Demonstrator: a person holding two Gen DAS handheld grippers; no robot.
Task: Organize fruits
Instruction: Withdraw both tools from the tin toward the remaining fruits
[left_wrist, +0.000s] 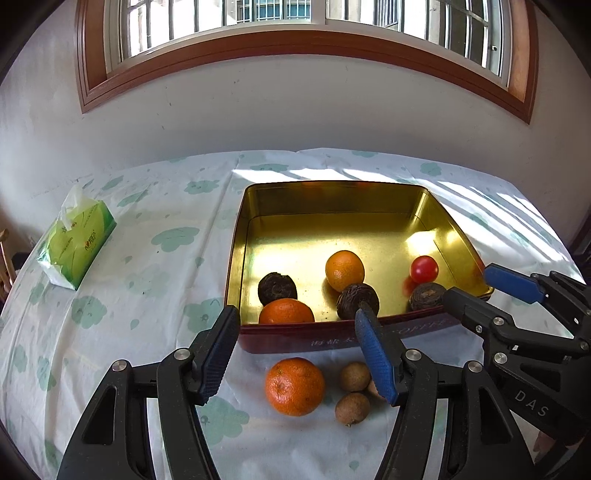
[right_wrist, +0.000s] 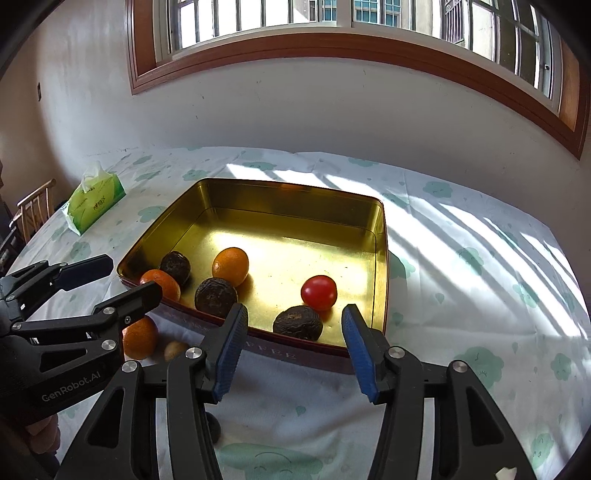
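Observation:
A gold-lined tin tray (left_wrist: 258, 199) (right_wrist: 380, 236) holds two oranges (left_wrist: 344, 270) (right_wrist: 230, 266), three dark wrinkled fruits (left_wrist: 277, 288) (right_wrist: 297, 322) and a red tomato (left_wrist: 424, 268) (right_wrist: 319, 292). On the cloth in front of it lie an orange (left_wrist: 294, 386) (right_wrist: 140, 337) and small brown fruits (left_wrist: 352, 408) (right_wrist: 175, 350). My left gripper (left_wrist: 295, 354) is open and empty above that orange. My right gripper (right_wrist: 291, 343) (left_wrist: 476, 291) is open and empty at the tray's near right corner.
A green tissue pack (left_wrist: 77, 243) (right_wrist: 95, 202) lies at the far left of the cloud-patterned tablecloth (left_wrist: 147, 295). A white wall and a window stand behind the table. A wooden chair (right_wrist: 33, 210) is at the left edge.

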